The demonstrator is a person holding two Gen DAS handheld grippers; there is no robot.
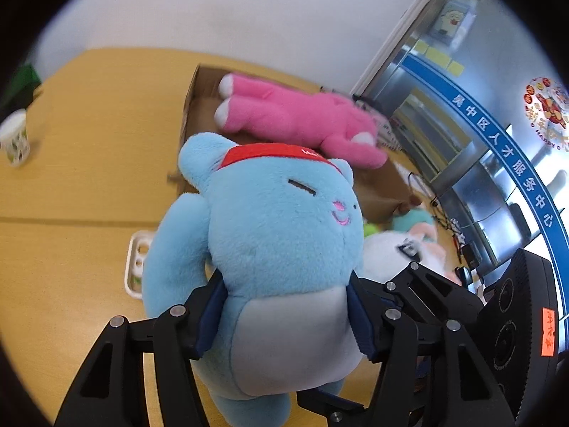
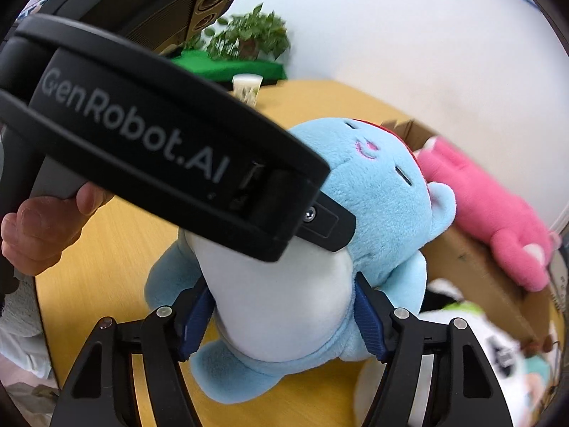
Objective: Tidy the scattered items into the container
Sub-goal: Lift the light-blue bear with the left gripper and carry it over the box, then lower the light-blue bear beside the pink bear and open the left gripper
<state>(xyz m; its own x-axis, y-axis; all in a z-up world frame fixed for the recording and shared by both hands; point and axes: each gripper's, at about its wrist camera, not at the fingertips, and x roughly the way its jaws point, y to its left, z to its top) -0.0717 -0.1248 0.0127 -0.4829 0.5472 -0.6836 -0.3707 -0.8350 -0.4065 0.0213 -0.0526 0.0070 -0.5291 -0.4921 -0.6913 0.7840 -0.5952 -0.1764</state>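
Observation:
A light blue plush (image 1: 281,235) with a red headband and a grey belly is held above the wooden table. My left gripper (image 1: 284,320) is shut on its belly. My right gripper (image 2: 284,313) is shut on the same plush (image 2: 284,295) lower down, and the left gripper's body crosses the right wrist view. Behind stands a brown cardboard box (image 1: 202,89) with a pink plush (image 1: 295,117) lying over its rim. The box (image 2: 473,267) and pink plush (image 2: 498,206) are to the right in the right wrist view.
A white paper cup (image 1: 15,138) stands at the table's far left. A white tray (image 1: 137,263) lies behind the blue plush. More plush toys (image 1: 402,245) lie to the right of the box. A potted plant (image 2: 249,35) on green cloth stands at the back.

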